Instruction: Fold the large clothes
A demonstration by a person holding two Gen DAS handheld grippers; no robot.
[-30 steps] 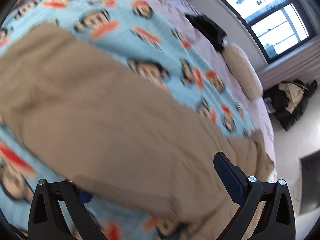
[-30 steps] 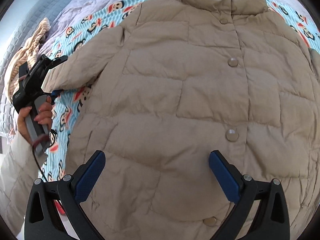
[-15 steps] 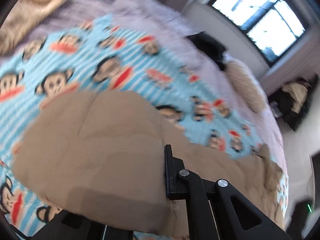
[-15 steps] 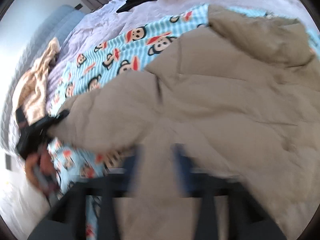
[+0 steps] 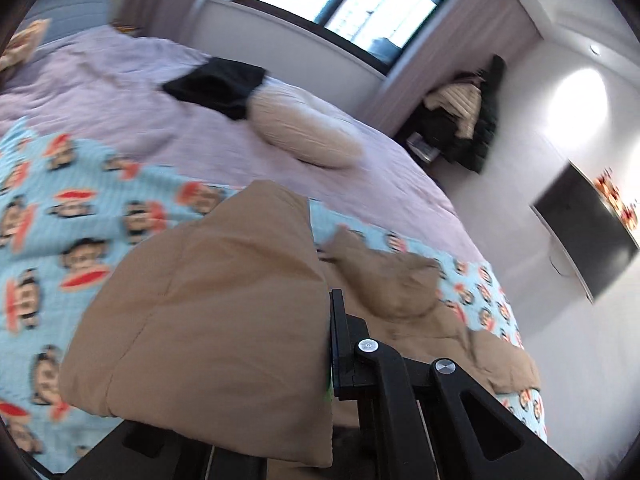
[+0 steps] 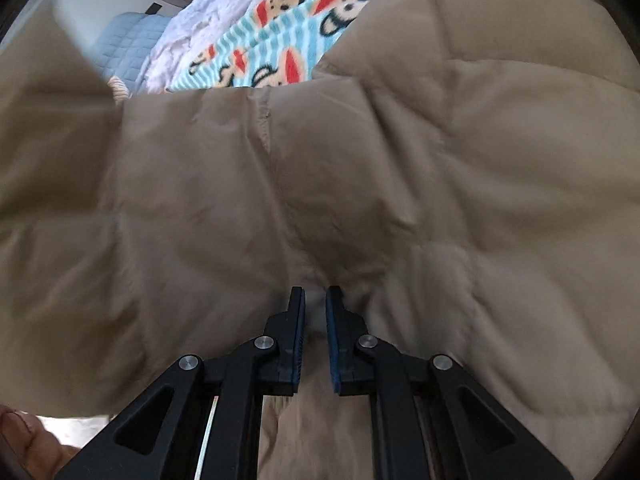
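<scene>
A tan puffer jacket (image 6: 440, 168) lies on a blue monkey-print blanket (image 5: 60, 216) on the bed. My left gripper (image 5: 320, 344) is shut on the jacket's sleeve (image 5: 208, 312) and holds it lifted above the blanket; only its right finger (image 5: 340, 348) shows, the other is hidden under the fabric. The jacket's collar (image 5: 384, 280) lies beyond it. My right gripper (image 6: 316, 320) is shut on a pinch of the jacket's lower edge near the middle. The lifted sleeve (image 6: 48, 152) spans the left of the right wrist view.
A beige pillow (image 5: 304, 132) and a black garment (image 5: 220, 84) lie on the lilac bedspread (image 5: 120, 92) at the far side. A pile of clothes (image 5: 464, 120) sits by the window wall. A dark screen (image 5: 588, 224) hangs on the right wall. A blue headboard (image 6: 128, 44) stands behind the bed.
Both grippers have gone from open to shut on the jacket. The left has lifted the sleeve up and over toward the jacket body; the right has dropped onto the lower edge.
</scene>
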